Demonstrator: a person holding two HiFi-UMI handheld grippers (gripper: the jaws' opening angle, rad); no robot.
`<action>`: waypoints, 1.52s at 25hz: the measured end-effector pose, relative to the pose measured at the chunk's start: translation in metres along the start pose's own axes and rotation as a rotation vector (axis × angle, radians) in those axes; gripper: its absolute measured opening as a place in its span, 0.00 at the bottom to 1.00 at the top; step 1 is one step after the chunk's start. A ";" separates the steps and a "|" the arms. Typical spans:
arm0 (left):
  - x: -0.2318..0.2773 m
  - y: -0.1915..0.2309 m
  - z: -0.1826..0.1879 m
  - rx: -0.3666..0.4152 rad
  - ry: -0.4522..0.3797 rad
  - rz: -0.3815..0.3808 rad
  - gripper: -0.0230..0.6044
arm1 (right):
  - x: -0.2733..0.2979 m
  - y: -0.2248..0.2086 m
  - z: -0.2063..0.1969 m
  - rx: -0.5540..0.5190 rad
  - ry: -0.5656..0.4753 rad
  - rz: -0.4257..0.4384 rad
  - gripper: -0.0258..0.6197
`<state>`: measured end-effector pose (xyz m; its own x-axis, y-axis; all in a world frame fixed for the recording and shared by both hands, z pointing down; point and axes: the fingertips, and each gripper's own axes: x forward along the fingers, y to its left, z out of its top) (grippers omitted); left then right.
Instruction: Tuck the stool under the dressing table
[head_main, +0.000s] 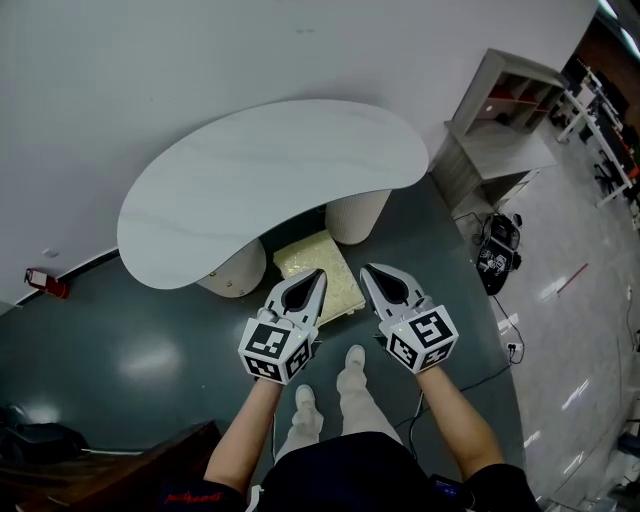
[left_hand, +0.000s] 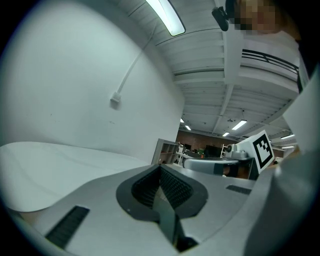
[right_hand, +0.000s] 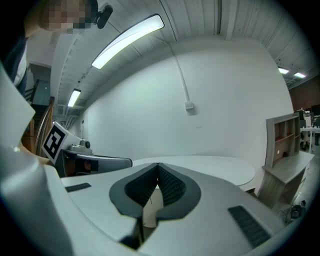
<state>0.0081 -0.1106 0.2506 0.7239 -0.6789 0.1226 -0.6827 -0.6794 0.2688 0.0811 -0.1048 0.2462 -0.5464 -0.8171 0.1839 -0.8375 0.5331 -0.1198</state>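
In the head view the white kidney-shaped dressing table (head_main: 260, 180) stands against the wall on two round cream legs. The stool (head_main: 322, 272), with a pale yellow fluffy seat, sits between those legs, its far part under the tabletop. My left gripper (head_main: 318, 273) hangs over the stool's near left side, jaws shut on nothing. Over its near right corner my right gripper (head_main: 366, 270) is also shut and empty. The left gripper (left_hand: 160, 166) points past the tabletop (left_hand: 50, 170). The right gripper (right_hand: 158, 164) faces the tabletop (right_hand: 210, 167).
A grey shelf unit (head_main: 500, 130) stands to the table's right, with a black bag and cables (head_main: 497, 250) on the floor below it. Dark wooden furniture (head_main: 130, 470) is at the lower left. A small red object (head_main: 45, 283) lies by the wall. The person's feet (head_main: 330, 385) stand just behind the stool.
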 end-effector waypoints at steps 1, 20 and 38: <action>0.001 0.002 -0.005 -0.002 0.007 0.003 0.06 | 0.002 -0.001 -0.005 0.002 0.008 0.003 0.05; 0.038 0.042 -0.058 -0.054 0.067 0.064 0.06 | 0.039 -0.037 -0.073 0.103 0.060 -0.001 0.05; 0.062 0.087 -0.130 -0.098 0.133 0.119 0.06 | 0.077 -0.061 -0.152 0.174 0.141 -0.022 0.05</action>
<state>0.0065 -0.1760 0.4055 0.6502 -0.7052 0.2828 -0.7557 -0.5620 0.3362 0.0900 -0.1675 0.4156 -0.5325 -0.7829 0.3218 -0.8435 0.4591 -0.2789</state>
